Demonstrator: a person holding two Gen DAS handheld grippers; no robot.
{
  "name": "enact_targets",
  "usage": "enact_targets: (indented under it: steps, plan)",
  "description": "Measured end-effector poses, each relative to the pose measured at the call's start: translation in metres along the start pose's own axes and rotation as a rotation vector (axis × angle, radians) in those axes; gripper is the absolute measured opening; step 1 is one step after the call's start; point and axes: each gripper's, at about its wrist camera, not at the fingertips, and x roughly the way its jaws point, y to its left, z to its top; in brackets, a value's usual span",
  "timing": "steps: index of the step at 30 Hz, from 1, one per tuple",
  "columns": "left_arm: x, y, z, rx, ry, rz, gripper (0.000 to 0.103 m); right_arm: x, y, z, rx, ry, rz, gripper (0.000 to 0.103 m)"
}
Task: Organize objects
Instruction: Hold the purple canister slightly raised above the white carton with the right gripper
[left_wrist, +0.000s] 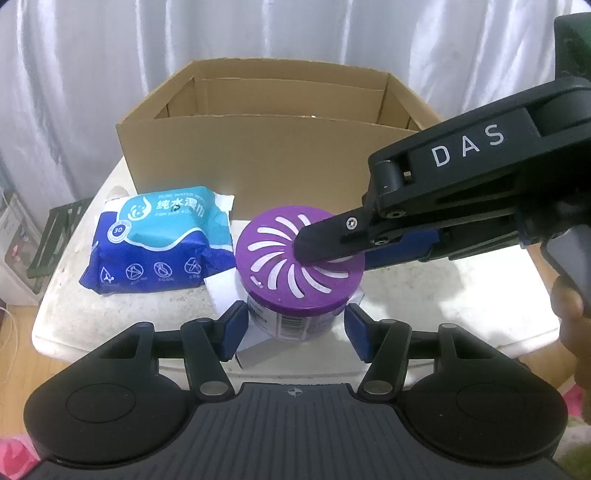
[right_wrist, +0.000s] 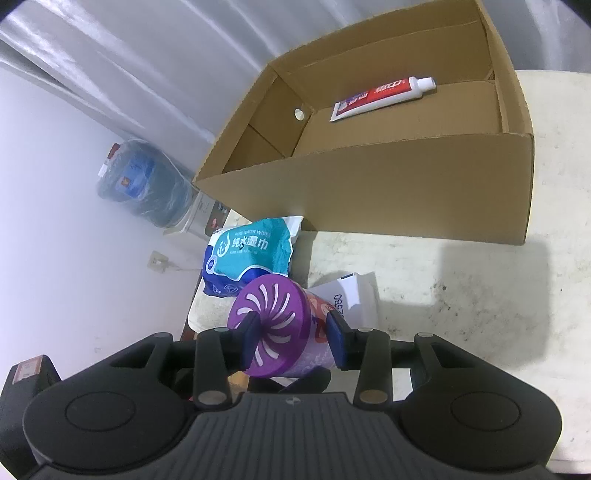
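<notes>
Purple-lidded jar between both grippers' jaws, cardboard box behind

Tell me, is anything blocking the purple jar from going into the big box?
Only the cardboard box's near wall stands between it and the purple-lidded jar, so the jar must go up and over. Inside, a toothpaste tube lies toward the back; the floor in front of it looks free.

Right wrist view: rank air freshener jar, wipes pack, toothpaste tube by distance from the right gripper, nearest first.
1. Air freshener jar, between the right gripper's fingers.
2. Wipes pack, just beyond the jar, to the left on the table.
3. Toothpaste tube, farthest, lying inside the cardboard box.
</notes>
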Motion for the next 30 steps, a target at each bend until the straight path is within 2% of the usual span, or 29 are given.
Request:
enact_targets:
  steps: [18,30]
  plan:
    - [0.0,-0.008,0.002,-0.015,0.023,0.01,0.061,-0.003,0.0,-0.004,0.014,-0.01,-0.007,0.044]
    - [-0.001,-0.015,0.001,0.015,0.028,0.026,0.063,-0.003,-0.004,-0.005,0.032,-0.015,0.001,0.044]
